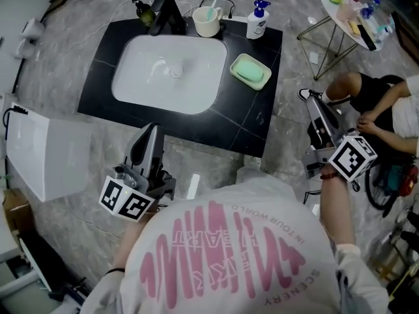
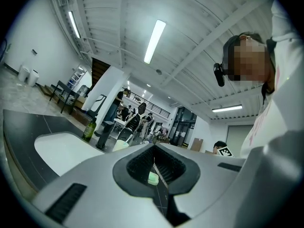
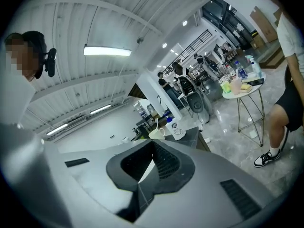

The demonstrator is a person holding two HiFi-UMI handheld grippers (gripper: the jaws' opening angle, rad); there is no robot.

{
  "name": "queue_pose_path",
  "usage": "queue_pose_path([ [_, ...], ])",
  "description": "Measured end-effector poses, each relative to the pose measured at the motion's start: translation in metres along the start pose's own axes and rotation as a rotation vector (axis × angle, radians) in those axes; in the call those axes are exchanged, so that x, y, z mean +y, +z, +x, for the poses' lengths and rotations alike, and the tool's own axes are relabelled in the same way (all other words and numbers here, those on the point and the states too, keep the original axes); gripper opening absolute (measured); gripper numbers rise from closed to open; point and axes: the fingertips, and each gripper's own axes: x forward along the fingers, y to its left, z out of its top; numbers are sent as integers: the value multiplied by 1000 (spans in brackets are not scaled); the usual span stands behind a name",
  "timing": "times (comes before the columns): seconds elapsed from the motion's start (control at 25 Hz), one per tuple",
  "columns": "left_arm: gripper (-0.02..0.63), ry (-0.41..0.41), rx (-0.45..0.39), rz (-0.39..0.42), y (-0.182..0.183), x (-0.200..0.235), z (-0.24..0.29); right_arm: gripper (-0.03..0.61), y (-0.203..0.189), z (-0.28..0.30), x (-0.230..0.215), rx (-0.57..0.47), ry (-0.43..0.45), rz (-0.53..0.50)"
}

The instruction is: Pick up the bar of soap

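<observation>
The pale green bar of soap (image 1: 250, 69) lies in a green dish (image 1: 239, 77) at the right back of the black counter (image 1: 258, 120), beside the white basin (image 1: 167, 74). My left gripper (image 1: 152, 129) hovers just off the counter's near edge, pointing at the basin, jaws together and empty. In the left gripper view the soap (image 2: 153, 177) shows as a small green patch through the opening behind the closed tips of the left gripper (image 2: 154, 147). My right gripper (image 1: 313, 104) is held off the counter's right side, shut and empty; in its own view the right gripper (image 3: 153, 142) points past the counter's end.
A black faucet (image 1: 169, 12), a cup with a toothbrush (image 1: 207, 20), a white pump bottle (image 1: 258, 21) and a dark bottle (image 1: 144, 10) line the counter's back edge. A round side table (image 1: 353, 15) and a seated person (image 1: 383, 100) are to the right. A white box (image 1: 39, 154) stands at left.
</observation>
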Motion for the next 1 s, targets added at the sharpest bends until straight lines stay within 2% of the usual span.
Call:
queue_pose_path([
  [0.44,9,112,-5,14,1,7,36,12,1,77,-31,132,122,22],
  [0.6,9,169,-14,15,2,11,38,12,-14,104,-31,211,232,-18],
  [0.8,10,230,-4,28,0,8,40,12,-41,131,-29,331,309,-128],
  [1.0,10,320,18,43,-2,6,28,31,-70,150,-37,468,300,-298],
])
